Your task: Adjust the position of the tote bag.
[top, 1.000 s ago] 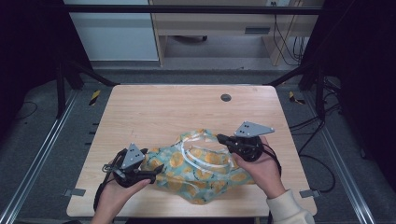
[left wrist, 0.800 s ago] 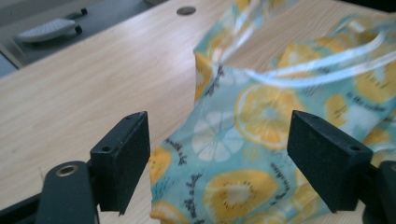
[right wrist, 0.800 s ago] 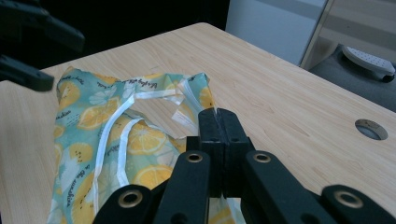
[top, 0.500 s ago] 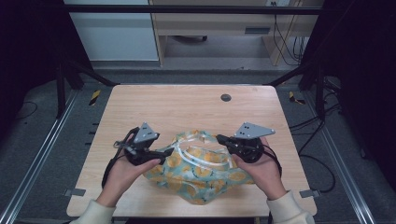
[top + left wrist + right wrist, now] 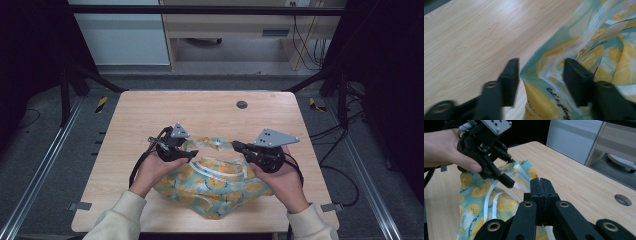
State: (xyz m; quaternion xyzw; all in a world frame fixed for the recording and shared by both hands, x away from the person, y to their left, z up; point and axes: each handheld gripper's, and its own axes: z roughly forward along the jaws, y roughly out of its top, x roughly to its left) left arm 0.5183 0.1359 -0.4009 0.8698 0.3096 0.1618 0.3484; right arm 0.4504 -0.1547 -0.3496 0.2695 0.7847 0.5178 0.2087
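Observation:
A soft teal plastic bag (image 5: 215, 182) printed with yellow lemons lies on the near half of the wooden table (image 5: 200, 110). My left gripper (image 5: 192, 154) is at the bag's far left rim. Its jaws have just been closing. In the left gripper view they stand apart (image 5: 541, 75) with the folded edge of the bag (image 5: 599, 50) between them, and the pads do not press it. My right gripper (image 5: 235, 146) is at the far right rim. Its jaws (image 5: 540, 182) are shut on a thin strip of the bag (image 5: 486, 202). The left gripper (image 5: 511, 171) faces it across the bag's mouth.
A round cable hole (image 5: 242, 104) sits in the table's far middle, also visible as the hole (image 5: 623, 200) in the right gripper view. Bare wood lies beyond and to both sides of the bag. Metal frame rails (image 5: 45, 165) flank the table, and a cabinet (image 5: 125, 35) stands behind it.
My left gripper has moved from the bag's near left side away from me to its far left rim, and its jaws have narrowed around the edge. The right gripper has stayed put.

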